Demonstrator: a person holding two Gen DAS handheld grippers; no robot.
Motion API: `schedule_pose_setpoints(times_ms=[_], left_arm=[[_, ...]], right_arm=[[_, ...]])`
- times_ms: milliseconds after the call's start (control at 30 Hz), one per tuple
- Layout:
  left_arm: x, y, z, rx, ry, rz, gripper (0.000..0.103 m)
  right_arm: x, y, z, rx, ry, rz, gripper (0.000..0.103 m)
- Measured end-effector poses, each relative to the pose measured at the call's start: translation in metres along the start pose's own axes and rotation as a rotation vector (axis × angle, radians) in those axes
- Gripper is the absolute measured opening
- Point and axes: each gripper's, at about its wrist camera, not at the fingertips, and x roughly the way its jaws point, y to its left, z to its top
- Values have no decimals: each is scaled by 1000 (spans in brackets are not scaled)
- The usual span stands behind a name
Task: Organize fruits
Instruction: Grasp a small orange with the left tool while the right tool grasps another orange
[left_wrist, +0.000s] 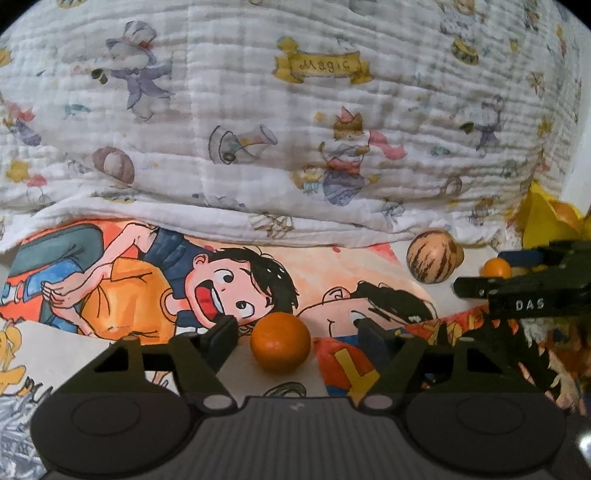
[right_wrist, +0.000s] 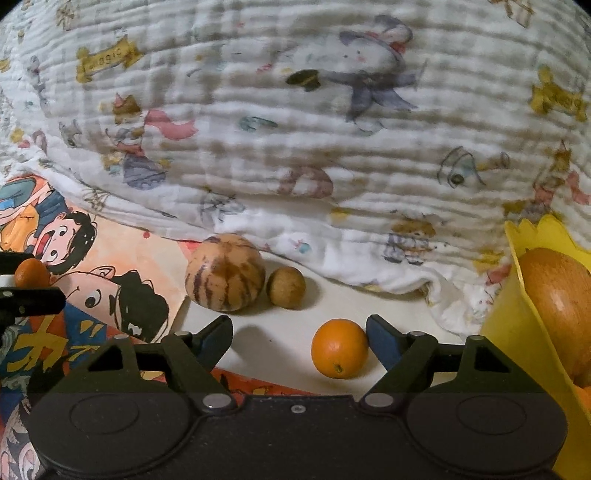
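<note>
Cloth, printed paper, plastic and fruit skins

Behind the striped melon (right_wrist: 224, 272), whose rind looks smooth and matt, we see a crinkled white blanket (right_wrist: 295, 122) of soft cloth; left of it a smooth printed cartoon sheet (right_wrist: 122, 258); beside it a rough brown fruit (right_wrist: 286, 287); nearer us a finely pebbled, slightly glossy orange (right_wrist: 339, 349); far right a smooth yellow plastic basket (right_wrist: 524, 317). Both grippers look matt black plastic.

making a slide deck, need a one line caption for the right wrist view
Open right gripper brackets a small orange; striped round fruit beyond, yellow basket at right.
</note>
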Motion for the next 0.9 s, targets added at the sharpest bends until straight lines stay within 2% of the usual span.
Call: schedule_pose_setpoints(times_ms=[200,533,700,900], left_arm=[[-2,-1,0,-15,-9,-21,61],[-2,1,0,-40,-14,-31,58],[-2,2,0,-44,-14,-32,58],[-2,1,0,-45,-12,-31,58]], right_arm=[[1,-5,-6,45,19,-21,72],[2,-7,-11,102,10,10,53],[-1,0,-10,96,1,27,38],[-2,13,-8,82,-4,60,35]])
